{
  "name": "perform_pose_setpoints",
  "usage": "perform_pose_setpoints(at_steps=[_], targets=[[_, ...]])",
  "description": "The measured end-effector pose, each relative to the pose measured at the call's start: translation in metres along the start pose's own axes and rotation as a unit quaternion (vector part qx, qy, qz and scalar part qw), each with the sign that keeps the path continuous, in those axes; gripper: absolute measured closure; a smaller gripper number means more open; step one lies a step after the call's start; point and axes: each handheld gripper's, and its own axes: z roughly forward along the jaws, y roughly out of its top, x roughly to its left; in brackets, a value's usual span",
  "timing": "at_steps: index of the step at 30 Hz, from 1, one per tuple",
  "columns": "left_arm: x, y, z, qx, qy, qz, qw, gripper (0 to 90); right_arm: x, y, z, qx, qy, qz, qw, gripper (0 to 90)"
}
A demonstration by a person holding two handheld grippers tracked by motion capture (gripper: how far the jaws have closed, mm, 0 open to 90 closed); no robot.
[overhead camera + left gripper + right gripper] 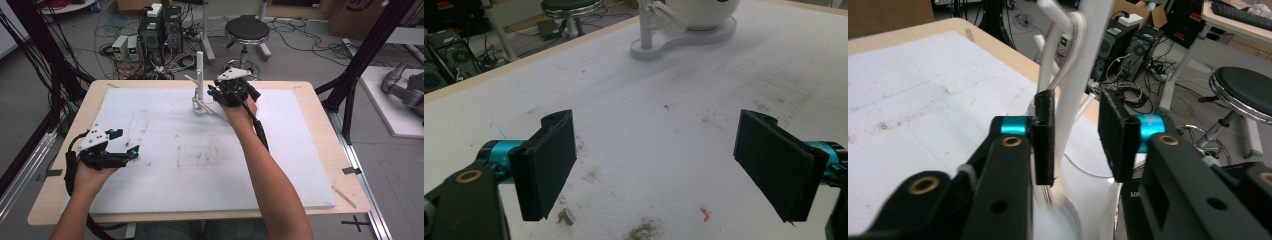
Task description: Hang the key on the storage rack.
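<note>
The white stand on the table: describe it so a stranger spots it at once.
Start at the white mat covering the wooden table. At its far edge, near the middle, rises the white stand: a thin upright post on a flat base, by the right tongs. Nothing else there stands upright.

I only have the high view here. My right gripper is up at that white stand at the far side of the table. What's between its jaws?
Observer: In the right gripper view, the right gripper has the white stand's upright bar in the gap between its jaws, which stand a little apart around it.
Operator: Is the left gripper carrying anything?
Observer: No. In the left gripper view, the left gripper has its jaws wide apart with only the stained white mat between them.
Operator: Any debris near it?
Observer: Yes, a small orange scrap lies on the mat between the jaws.
</note>
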Motion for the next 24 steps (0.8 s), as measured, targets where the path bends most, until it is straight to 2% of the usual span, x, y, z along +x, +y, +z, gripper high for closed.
perform_pose_setpoints(at_steps=[6, 8, 10, 11, 12, 14, 17, 22, 24], targets=[[-0.001, 0.0, -0.001, 0.0, -0.001, 0.003, 1.0, 17.1, -0.004, -0.003, -0.01, 0.003, 0.008, 0.019, 0.9998, 59.5], [-0.002, 0.0, -0.001, 0.0, 0.0, 0.0, 1.0, 17.1, -0.004, -0.007, -0.014, -0.013, 0.004, 0.011, 0.9998, 56.0], [-0.002, 0.0, 0.0, 0.001, -0.001, 0.003, 1.0, 17.1, -0.005, -0.012, -0.02, -0.018, 0.003, 0.021, 0.9996, 50.6], [-0.002, 0.001, 0.0, 0.001, -0.002, 0.004, 1.0, 17.1, -0.006, -0.015, -0.022, -0.008, 0.008, 0.029, 0.9995, 46.8], [-0.002, 0.001, 0.0, 0.002, -0.001, 0.004, 1.0, 17.1, -0.007, -0.016, -0.024, -0.003, 0.008, 0.027, 0.9996, 45.0], [-0.003, 0.001, 0.0, 0.002, 0.001, 0.004, 1.0, 17.2, -0.007, -0.023, -0.032, -0.022, 0.004, 0.025, 0.9994, 45.2], [-0.003, 0.001, 0.0, 0.003, 0.001, 0.008, 1.0, 17.1, -0.009, -0.033, -0.043, -0.021, 0.008, 0.029, 0.9993, 40.5], [-0.004, 0.001, 0.001, 0.005, 0.0, 0.01, 0.9999, 17.1, -0.012, -0.053, -0.064, -0.03, 0.005, 0.027, 0.9992, 37.9], [-0.004, 0.001, 0.002, 0.003, -0.001, 0.01, 0.9999, 17.1, -0.015, -0.061, -0.073, -0.034, 0.003, 0.035, 0.9988, 37.6]])
